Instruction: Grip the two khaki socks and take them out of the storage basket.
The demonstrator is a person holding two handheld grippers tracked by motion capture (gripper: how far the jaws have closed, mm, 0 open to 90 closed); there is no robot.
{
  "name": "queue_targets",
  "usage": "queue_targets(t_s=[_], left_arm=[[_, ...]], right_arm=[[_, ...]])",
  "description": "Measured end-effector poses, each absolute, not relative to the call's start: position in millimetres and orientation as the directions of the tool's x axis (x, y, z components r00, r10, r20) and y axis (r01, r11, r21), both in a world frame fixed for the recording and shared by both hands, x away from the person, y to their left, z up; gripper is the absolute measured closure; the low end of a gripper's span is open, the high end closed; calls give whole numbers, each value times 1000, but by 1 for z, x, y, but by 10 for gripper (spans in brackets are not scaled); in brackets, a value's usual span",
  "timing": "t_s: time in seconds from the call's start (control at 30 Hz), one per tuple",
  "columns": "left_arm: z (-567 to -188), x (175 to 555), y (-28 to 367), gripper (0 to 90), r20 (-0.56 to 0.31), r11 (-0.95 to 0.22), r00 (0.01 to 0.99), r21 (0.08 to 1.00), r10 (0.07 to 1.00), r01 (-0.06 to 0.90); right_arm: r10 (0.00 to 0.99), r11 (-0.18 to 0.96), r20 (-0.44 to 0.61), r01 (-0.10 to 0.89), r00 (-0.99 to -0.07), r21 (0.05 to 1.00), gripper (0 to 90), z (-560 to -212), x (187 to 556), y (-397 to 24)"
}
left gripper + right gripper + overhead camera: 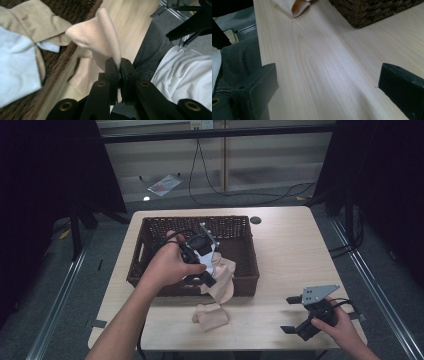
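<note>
No words or labels can be read anywhere.

Low in the right of the high view, the right gripper [294, 315] sits on the table [290, 255], held by the person's right hand [340, 325]. Its jaws stand wide apart with nothing between them. In the right gripper view, bare pale wood lies between the two black jaws, and the beige cloth [293, 6] is far off at the top left of the frame.

In the middle of the high view, the left hand [167, 265] holds the left gripper [210, 280] over the front wall of the brown woven basket [150, 227]. In the left gripper view, the jaws are pinched tight on a thin fold of the beige cloth [100, 37]. The fold comes up from between the jaws in the middle of the frame and bulges toward the upper left. In the high view, the cloth hangs from the gripper over the basket's front wall, and its other end lies bunched on the table just in front of the basket, below the middle of the frame.

Inside the basket, at the left of the left gripper view, lie a light blue cloth [15, 67] and more beige cloth.

The table is pale wood with rounded corners. A small dark round hole [256, 220] sits near its far edge. Beyond the table is a grey floor [280, 200] with black cables [210, 195] and a flat plastic bag [164, 184]. Dark curtains hang at both sides.
</note>
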State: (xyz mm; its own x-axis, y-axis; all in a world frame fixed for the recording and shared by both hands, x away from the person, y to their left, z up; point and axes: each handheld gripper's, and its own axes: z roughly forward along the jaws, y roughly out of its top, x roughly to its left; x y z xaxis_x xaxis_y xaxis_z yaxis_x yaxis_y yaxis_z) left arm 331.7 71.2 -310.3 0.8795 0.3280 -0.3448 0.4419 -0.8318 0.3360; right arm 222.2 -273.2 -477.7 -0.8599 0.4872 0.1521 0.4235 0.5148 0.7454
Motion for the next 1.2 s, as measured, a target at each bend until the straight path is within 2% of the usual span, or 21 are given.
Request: queue_targets(t_s=[0.07,0.13,0.17,0.2,0.33,0.37,0.47,0.8,1.2], left_arm=[[-317,330,70,790,-331,-832,884,339,331,439],[-321,329,69,609,-337,-831,882,340,329,440],[-322,329,69,609,-332,-833,885,343,325,435],[-324,328,69,538,-320,-828,886,347,337,440],[-329,326,71,347,-292,-831,893,350,342,433],[-332,324,72,347,-281,-828,893,352,352,437],[-341,319,76,212,-257,-823,898,368,358,434],[-369,308,86,140,-225,-807,904,409,364,427],[-402,293,89,122,-202,-821,917,410,342,397]], right_arm=[[482,520,151,420,-863,744,23,-478,222,-273],[484,518,151,421,-862,745,23,-477,222,-273],[487,509,154,423,-860,750,22,-477,221,-274],[487,510,151,420,-860,750,23,-477,221,-274],[485,512,147,417,-862,751,22,-477,222,-274],[485,512,148,417,-862,751,22,-477,222,-274],[487,512,149,419,-861,750,22,-477,222,-274],[488,513,146,418,-861,750,22,-476,221,-274],[486,512,148,418,-861,751,23,-477,221,-274]])
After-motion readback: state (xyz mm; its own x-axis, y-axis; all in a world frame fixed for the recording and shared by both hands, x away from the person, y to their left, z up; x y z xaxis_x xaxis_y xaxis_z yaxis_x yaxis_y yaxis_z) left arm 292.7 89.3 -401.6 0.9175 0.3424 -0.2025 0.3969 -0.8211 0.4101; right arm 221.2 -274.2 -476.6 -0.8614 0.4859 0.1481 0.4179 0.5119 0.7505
